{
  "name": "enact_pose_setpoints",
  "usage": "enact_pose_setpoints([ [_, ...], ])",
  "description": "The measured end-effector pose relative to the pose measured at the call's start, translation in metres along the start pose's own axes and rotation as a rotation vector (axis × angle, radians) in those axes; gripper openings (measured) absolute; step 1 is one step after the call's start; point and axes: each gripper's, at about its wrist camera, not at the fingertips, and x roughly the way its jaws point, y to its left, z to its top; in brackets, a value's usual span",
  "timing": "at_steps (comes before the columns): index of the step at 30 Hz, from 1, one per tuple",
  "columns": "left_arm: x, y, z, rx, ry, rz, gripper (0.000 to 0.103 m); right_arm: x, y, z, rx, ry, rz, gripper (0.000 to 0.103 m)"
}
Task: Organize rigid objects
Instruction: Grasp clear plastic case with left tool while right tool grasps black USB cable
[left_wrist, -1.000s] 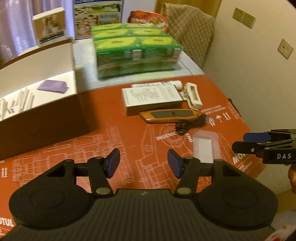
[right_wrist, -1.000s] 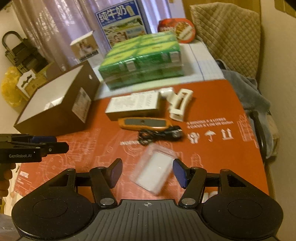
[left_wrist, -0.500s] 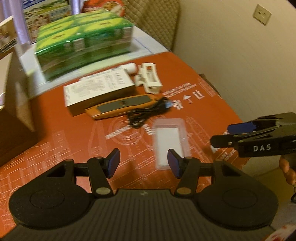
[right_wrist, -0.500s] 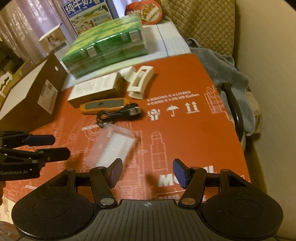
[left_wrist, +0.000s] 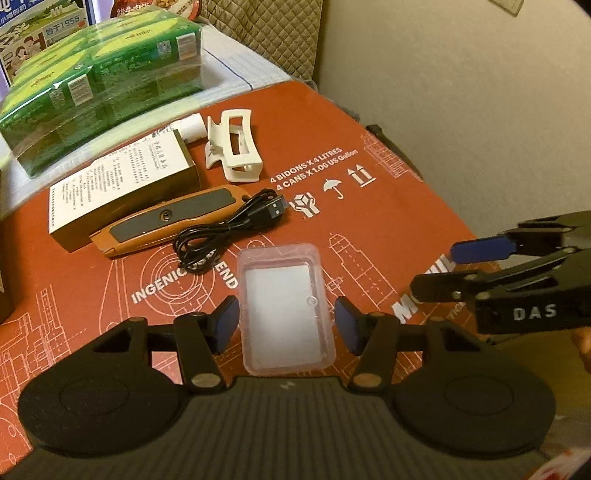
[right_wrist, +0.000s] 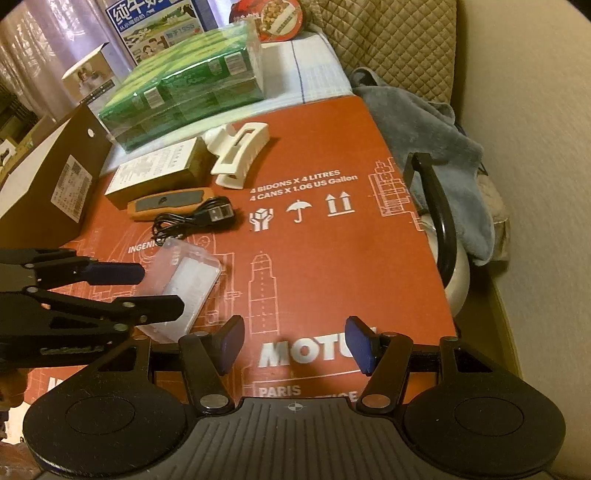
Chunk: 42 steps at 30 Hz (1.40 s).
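Over the clear plastic case, the left gripper straddles it, fingers apart without touching; beside it, the right gripper is half-spread and empty.

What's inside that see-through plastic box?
Inside the clear plastic box lies a flat white rectangle, maybe a card. Its near end is hidden behind the left gripper, whose open jaws straddle it.

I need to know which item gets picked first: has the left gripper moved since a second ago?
Yes. The left gripper has come over the clear plastic case, which now lies between its open fingers.
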Motion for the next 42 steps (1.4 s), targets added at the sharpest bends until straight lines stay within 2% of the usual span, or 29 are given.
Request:
enact_pose_setpoints([
  [8, 0.019, -0.008, 0.005, 0.035, 0.016, 0.054, 0.052, 0.001, -0.014, 0.001, 0.004, 0.003, 0.006, 0.057],
  [15, 0.016, -0.002, -0.001, 0.038, 0.005, 0.094, 0.052, 0.005, -0.01, 0.008, -0.013, -0.003, 0.031, 0.057],
  [29, -0.024, 0.09, -0.034, -0.246, -0.011, 0.281, 0.052, 0.042, 0.044, 0.044, -0.142, -0.067, 0.176, 0.058],
  [30, -0.027, 0.096, -0.037, -0.259, -0.013, 0.29, 0.052, 0.046, 0.048, 0.047, -0.142, -0.073, 0.179, 0.059],
  [32, -0.032, 0.107, -0.041, -0.286, -0.014, 0.307, 0.052, 0.054, 0.054, 0.054, -0.134, -0.078, 0.174, 0.075],
  [35, -0.036, 0.119, -0.047, -0.31, -0.011, 0.32, 0.052, 0.064, 0.063, 0.061, -0.116, -0.096, 0.152, 0.084],
  [38, -0.038, 0.129, -0.05, -0.321, -0.007, 0.323, 0.052, 0.077, 0.075, 0.065, -0.124, -0.08, 0.141, 0.089],
  [42, -0.038, 0.139, -0.052, -0.327, -0.002, 0.322, 0.052, 0.094, 0.092, 0.064, -0.151, -0.079, 0.074, 0.091],
])
